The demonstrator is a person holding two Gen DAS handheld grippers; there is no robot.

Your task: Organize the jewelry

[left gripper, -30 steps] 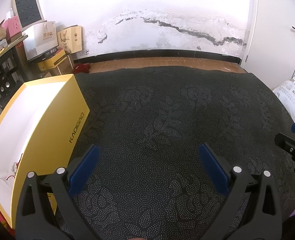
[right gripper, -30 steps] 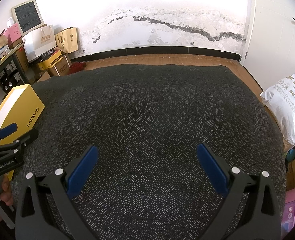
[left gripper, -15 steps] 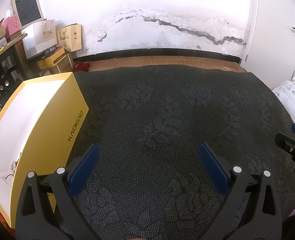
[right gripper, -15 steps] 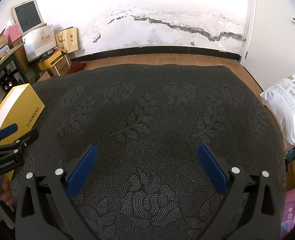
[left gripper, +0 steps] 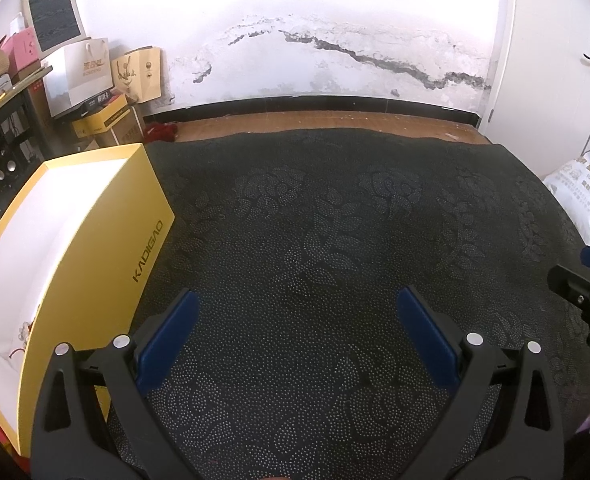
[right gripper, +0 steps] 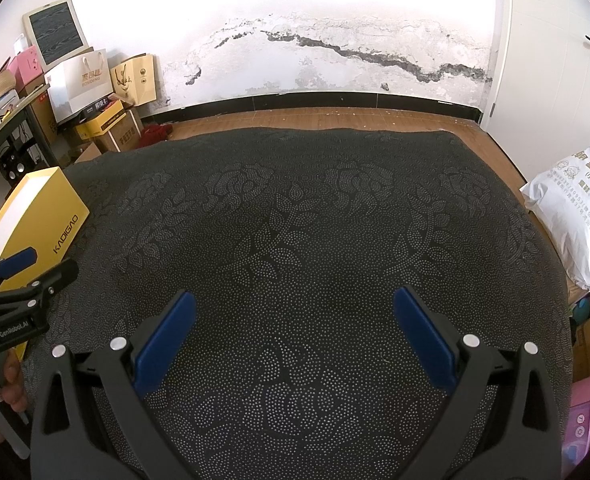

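A yellow box (left gripper: 95, 248) with a white inside stands open on the left of the dark patterned cloth (left gripper: 335, 240). A small piece of jewelry with a red cord (left gripper: 22, 336) lies inside it near the front. My left gripper (left gripper: 297, 312) is open and empty just right of the box. My right gripper (right gripper: 293, 312) is open and empty over the middle of the cloth. The box also shows at the left of the right wrist view (right gripper: 43, 220), with the left gripper (right gripper: 27, 276) in front of it. No other jewelry shows on the cloth.
Paper bags and cartons (right gripper: 95, 92) are stacked by a shelf at the back left. A white printed sack (right gripper: 575, 208) lies at the cloth's right edge. A wooden floor strip (left gripper: 315, 120) and a cracked white wall lie behind.
The left gripper has drifted slightly, so the yellow box sits a little differently in its view. The right gripper has not moved. Both stay open.
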